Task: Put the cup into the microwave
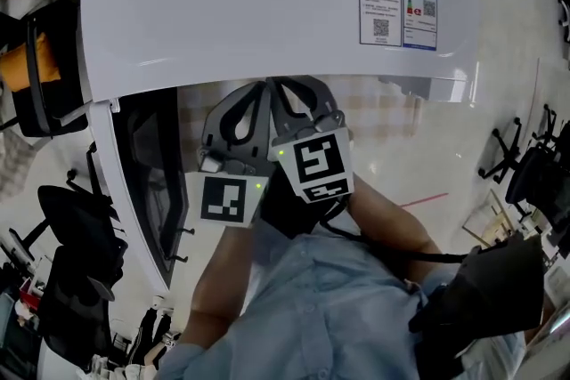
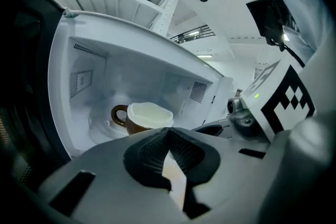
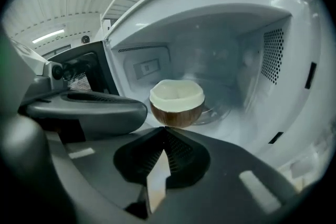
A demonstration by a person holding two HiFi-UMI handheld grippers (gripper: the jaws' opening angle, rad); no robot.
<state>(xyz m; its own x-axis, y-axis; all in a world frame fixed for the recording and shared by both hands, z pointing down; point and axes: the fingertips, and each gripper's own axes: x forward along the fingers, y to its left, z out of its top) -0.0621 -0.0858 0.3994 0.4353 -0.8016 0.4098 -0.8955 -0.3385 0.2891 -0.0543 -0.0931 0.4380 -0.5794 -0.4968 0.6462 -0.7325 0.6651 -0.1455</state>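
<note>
A brown cup (image 2: 142,119) with a white inside stands upright on the glass turntable inside the open white microwave (image 3: 273,34); its handle points left in the left gripper view. From the right gripper view the cup (image 3: 177,103) is just beyond the jaws. My left gripper (image 2: 168,132) is shut with nothing in it, a little short of the cup. My right gripper (image 3: 165,131) is shut and holds nothing too. In the head view both grippers, left (image 1: 254,95) and right (image 1: 283,89), sit side by side at the oven's mouth, and the microwave's top (image 1: 267,4) hides the cup.
The microwave door (image 1: 147,182) hangs open to the left, close beside the left gripper. The oven's right inner wall (image 3: 273,55) has vent holes. Office chairs (image 1: 76,254) stand on the floor at the left and another (image 1: 525,165) at the right.
</note>
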